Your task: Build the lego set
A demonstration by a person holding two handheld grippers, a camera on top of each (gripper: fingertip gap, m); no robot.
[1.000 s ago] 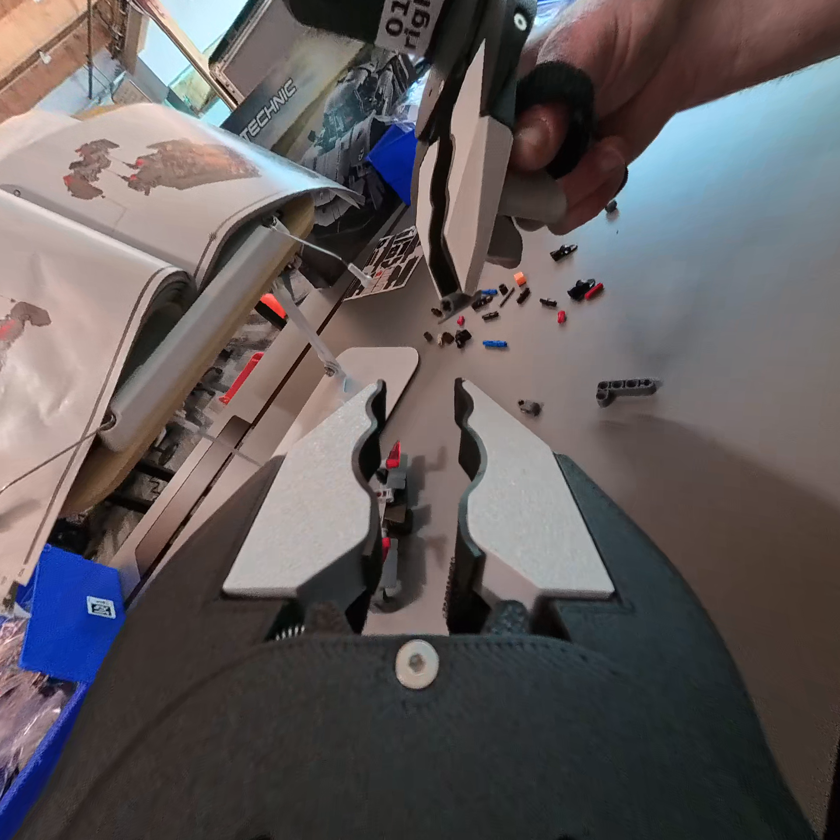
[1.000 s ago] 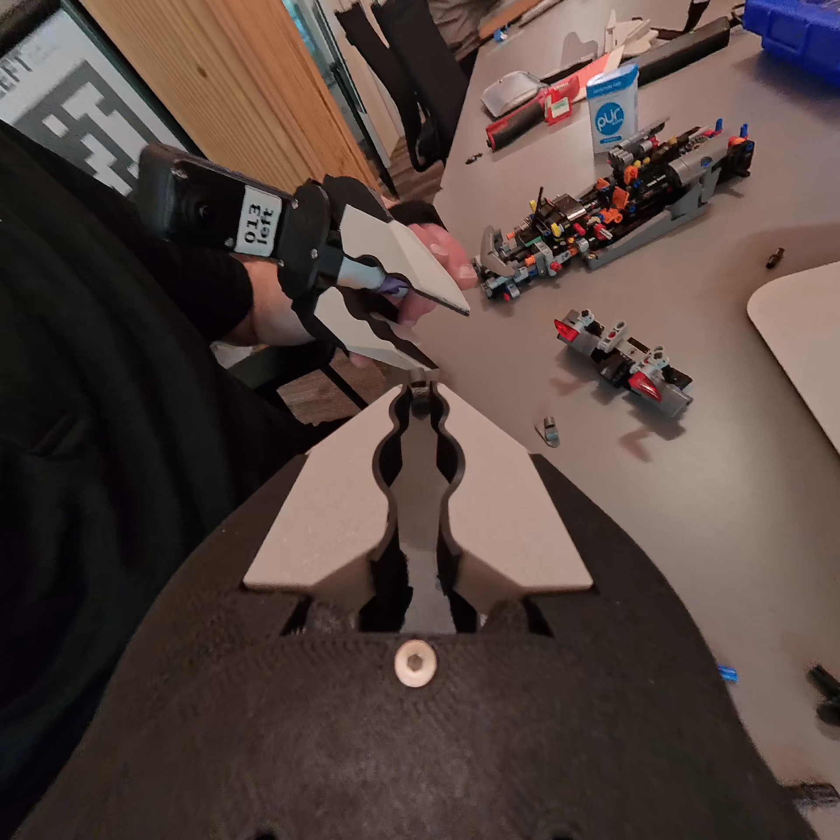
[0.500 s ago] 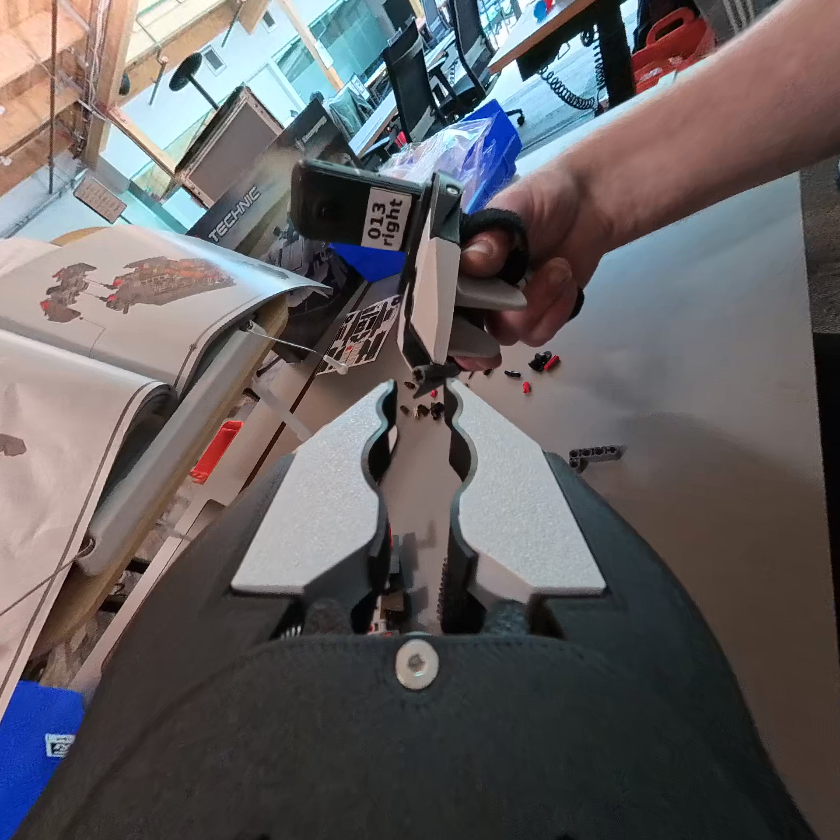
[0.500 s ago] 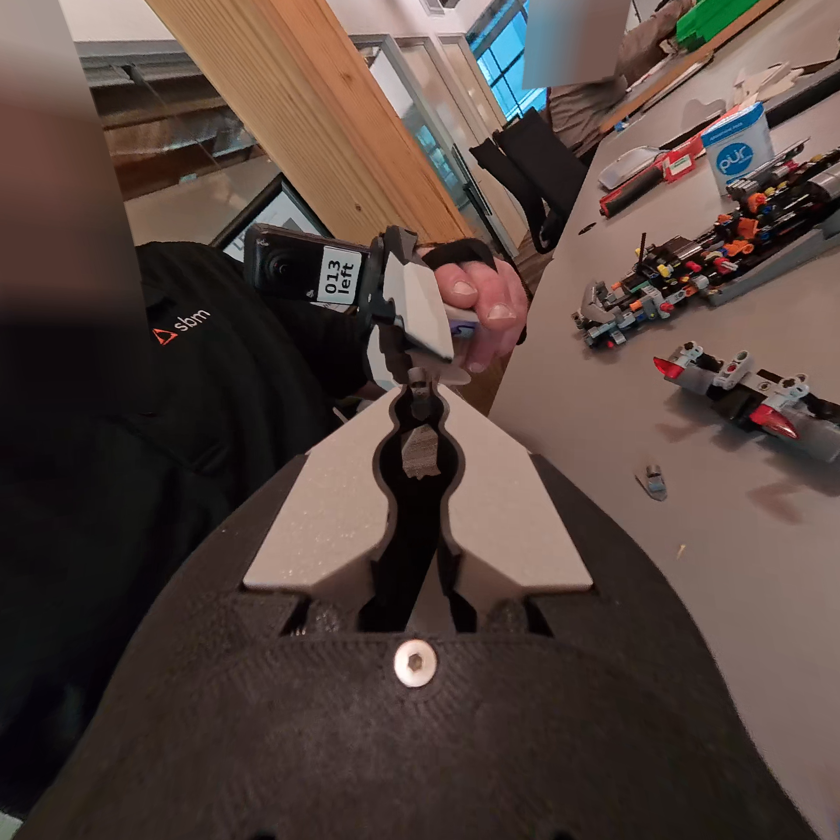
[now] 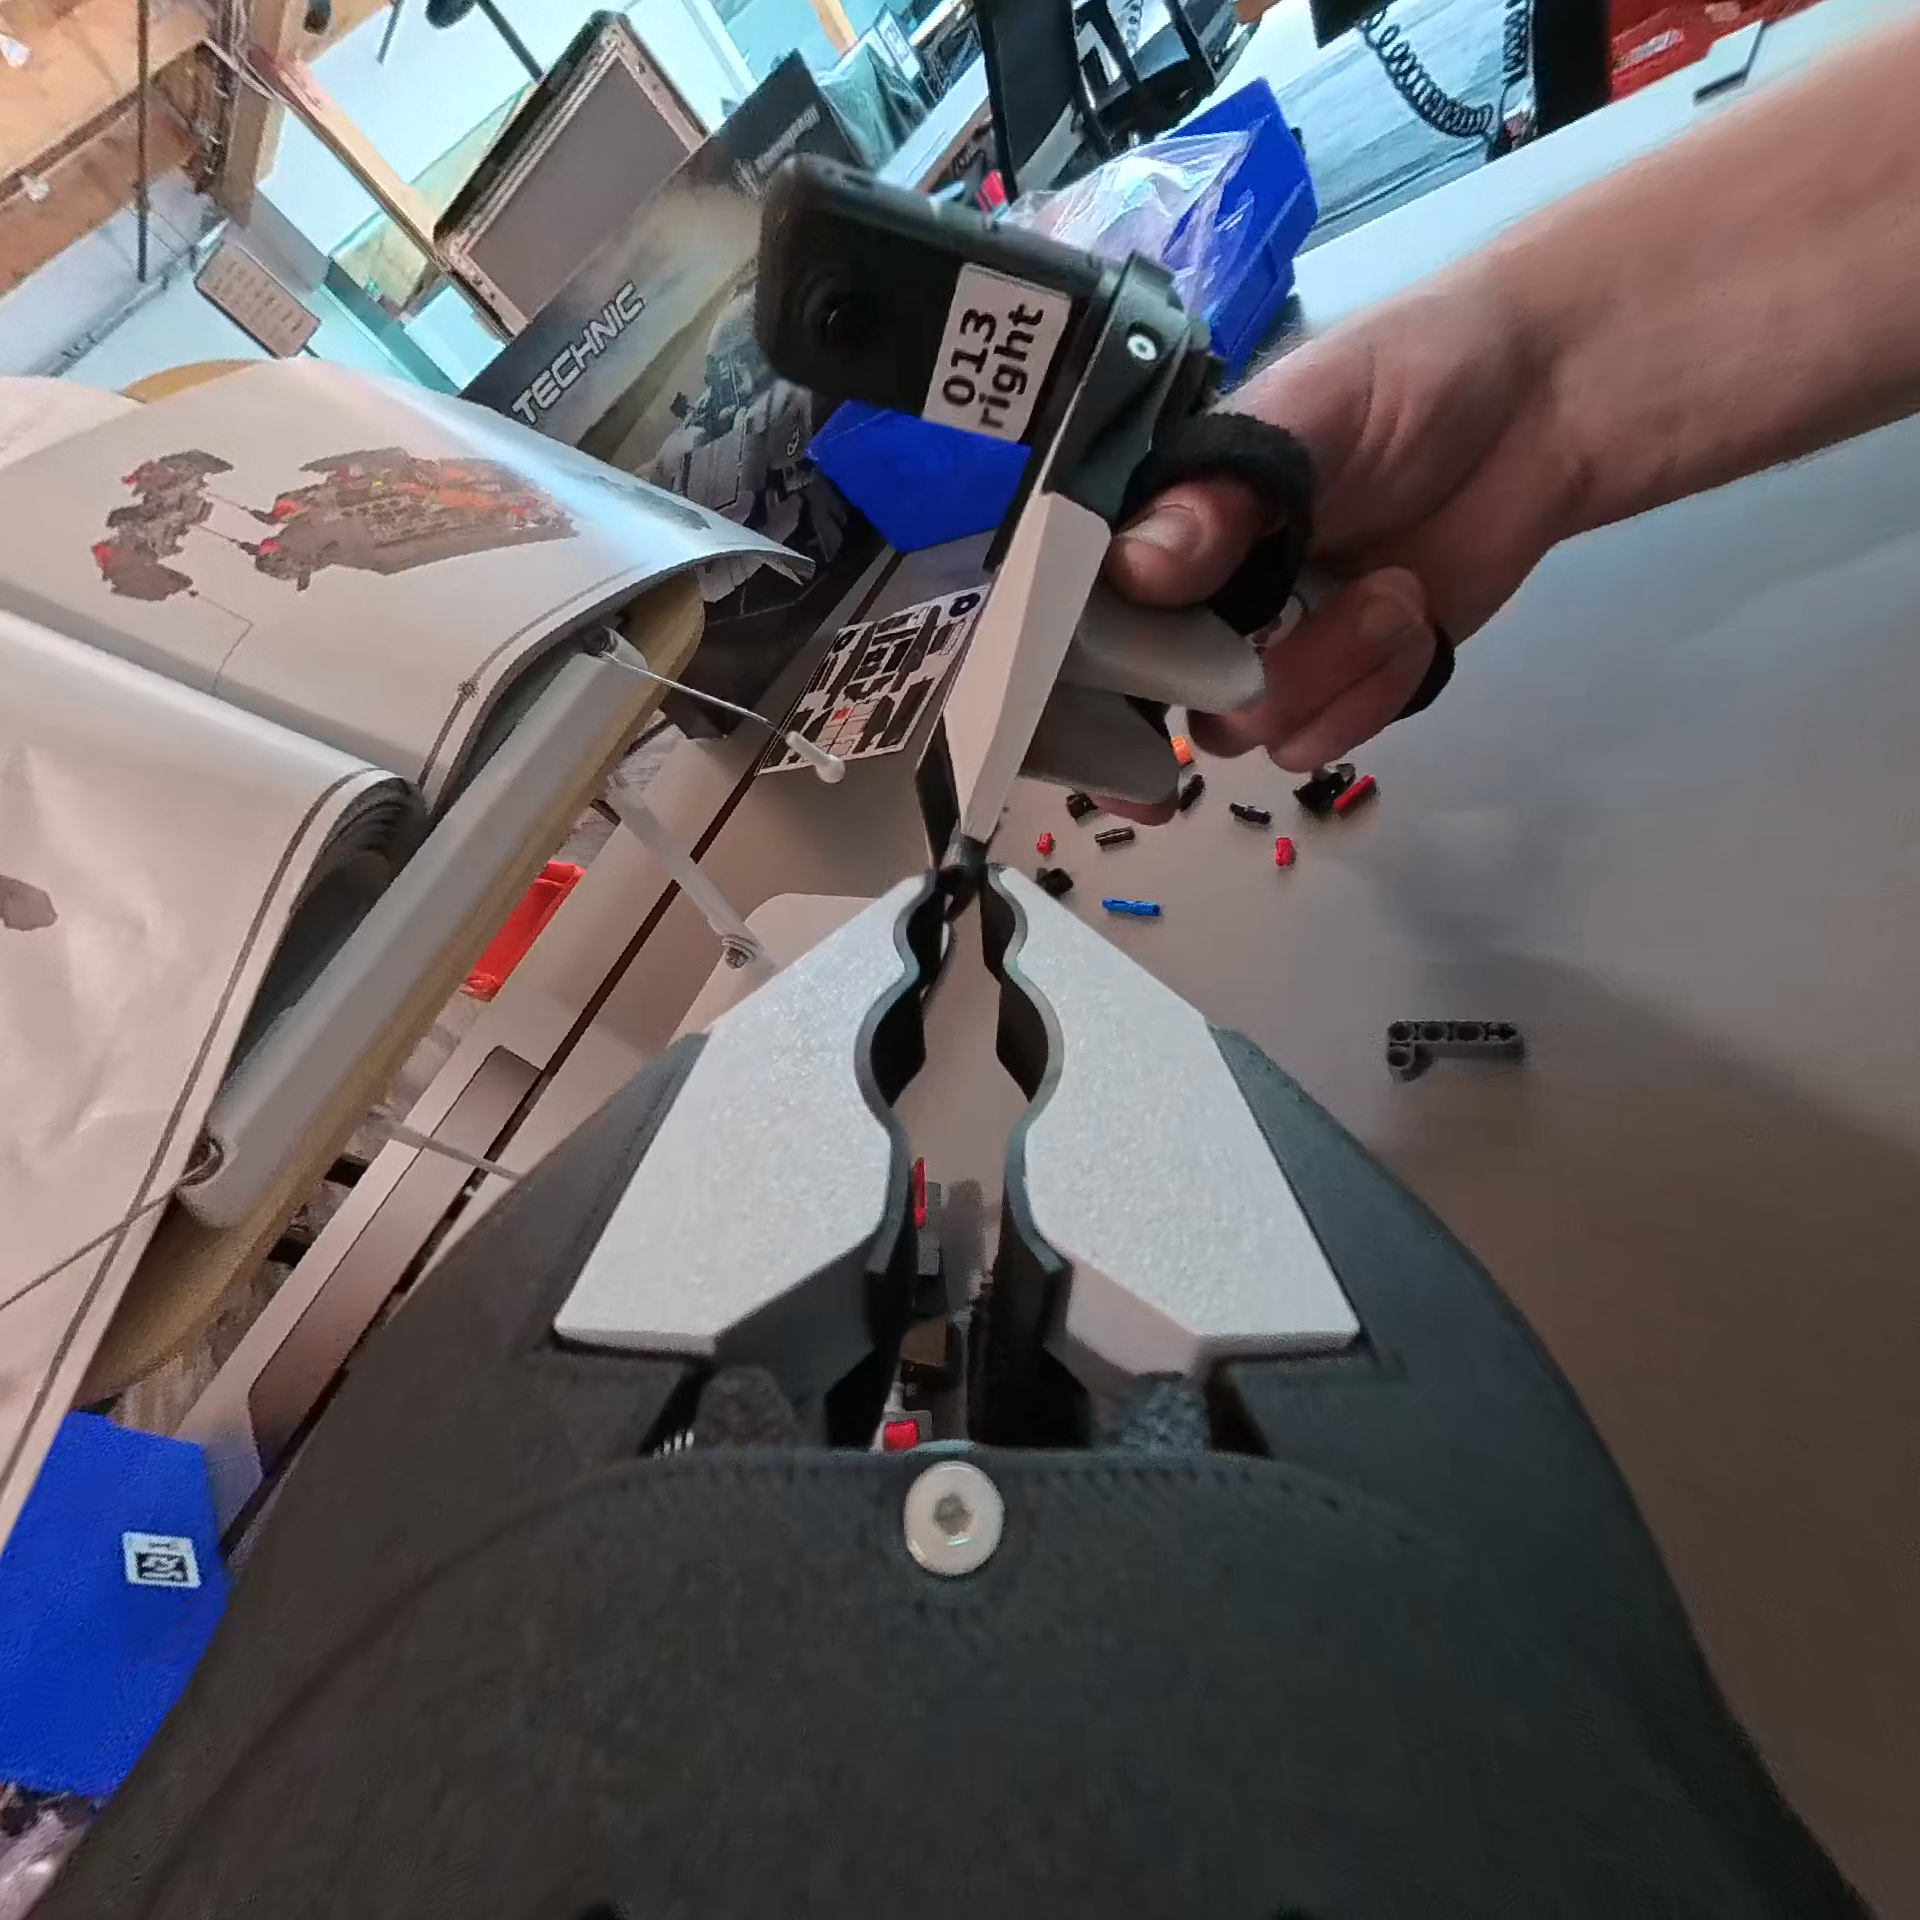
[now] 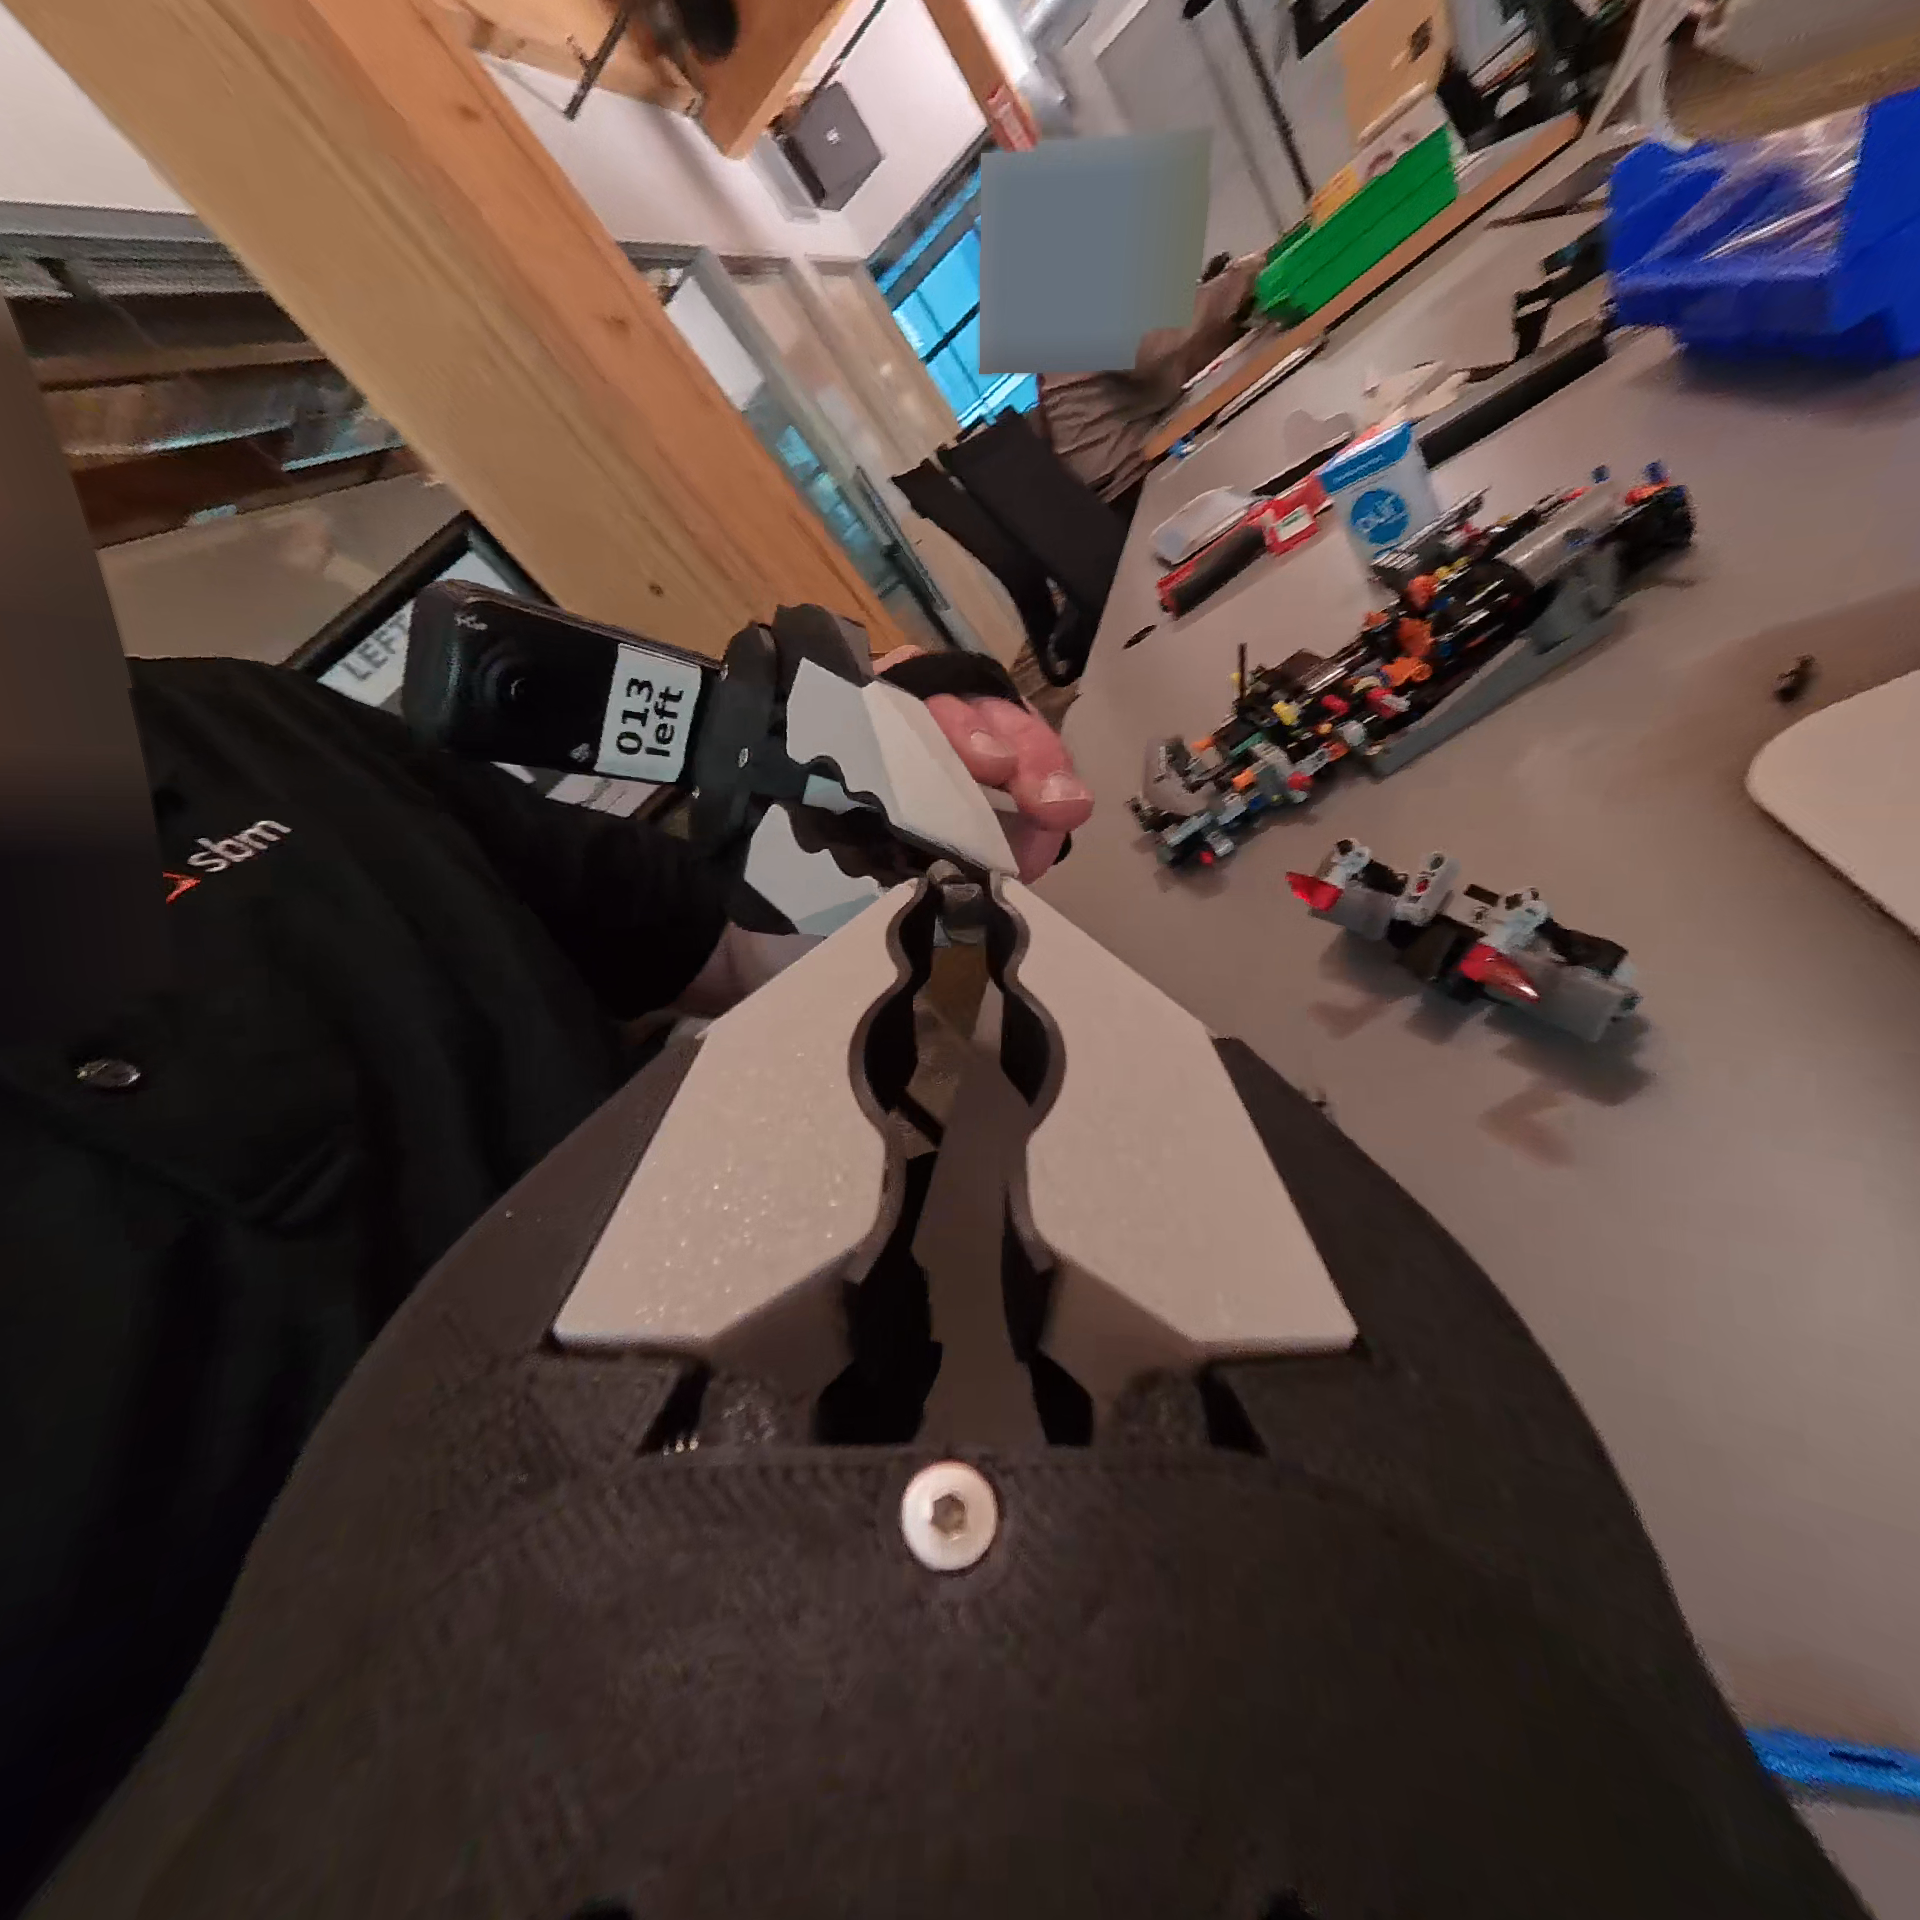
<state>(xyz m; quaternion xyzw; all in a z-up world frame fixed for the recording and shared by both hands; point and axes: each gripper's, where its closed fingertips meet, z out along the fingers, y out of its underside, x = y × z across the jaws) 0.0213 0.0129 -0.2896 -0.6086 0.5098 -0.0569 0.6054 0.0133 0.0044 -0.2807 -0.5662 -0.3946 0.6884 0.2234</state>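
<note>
Small grey piece (image 6: 958, 906): right hand-held gripper (image 6: 961, 894) clamping it, left hand-held gripper (image 5: 961, 885) closing onto it tip-to-tip above counter (image 5: 1558, 1195); transfer needing steady alignment, releasing only once gripped.

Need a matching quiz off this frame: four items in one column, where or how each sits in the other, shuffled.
1. small grey piece
2. blue pin
3. L-shaped beam
4. instruction booklet

A. propped open on a stand
B. lying alone on the table
C. gripped by left tool and right tool
D. at the edge of the scattered loose parts

Pairs: 1-C, 2-D, 3-B, 4-A
</note>
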